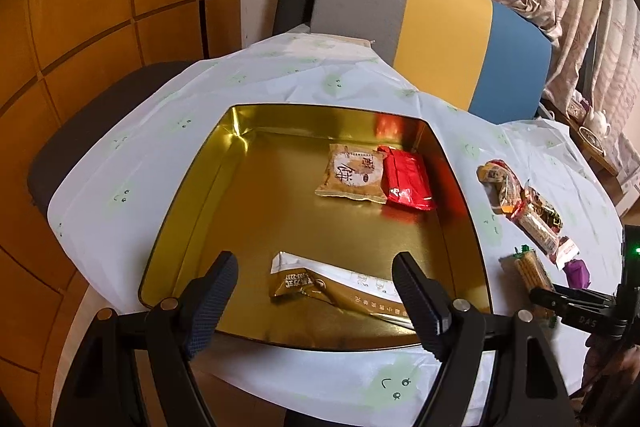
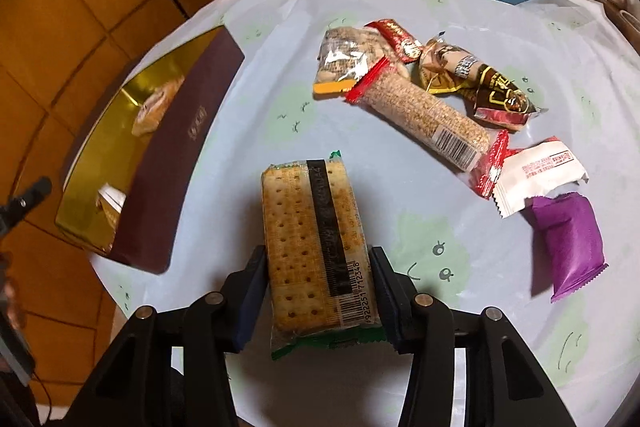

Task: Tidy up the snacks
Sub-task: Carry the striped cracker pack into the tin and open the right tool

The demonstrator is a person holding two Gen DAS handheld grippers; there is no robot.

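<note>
The right tool (image 2: pixel 318 291) is clamped on a cracker pack (image 2: pixel 316 247), one finger on each long side of the pack near its barcode end. The pack points away from the camera, over the pale sheet that covers the desk (image 2: pixel 400 211). Whether the pack rests on the sheet or is lifted off it cannot be told.

The left tool (image 1: pixel 316 291) stands apart and holds nothing. It hangs over the near edge of the gold tin (image 1: pixel 192 187), which sits open on the desk toward its left side. Inside the tin, a tan pastry packet (image 1: pixel 352 173) and a red packet (image 1: pixel 406 177) lie side by side, touching, near the tin's far right corner. A gold and white sachet (image 1: pixel 316 281) lies on the tin floor near its near edge, between the left tool's fingers as seen from the left wrist camera.

Right of the tin, a cluster of loose snacks lies on the desk: a peanut bag (image 2: pixel 346 61), a sesame bar (image 2: pixel 420 111), a dark candy wrapper (image 2: pixel 502 95), a white packet (image 2: pixel 540 175) and a purple packet (image 2: pixel 568 243). The white packet overlaps the top edge of the purple one. The sesame bar touches the peanut bag.

A striped cushion (image 1: pixel 440 27) in grey, yellow and blue stands behind the desk's far edge.
</note>
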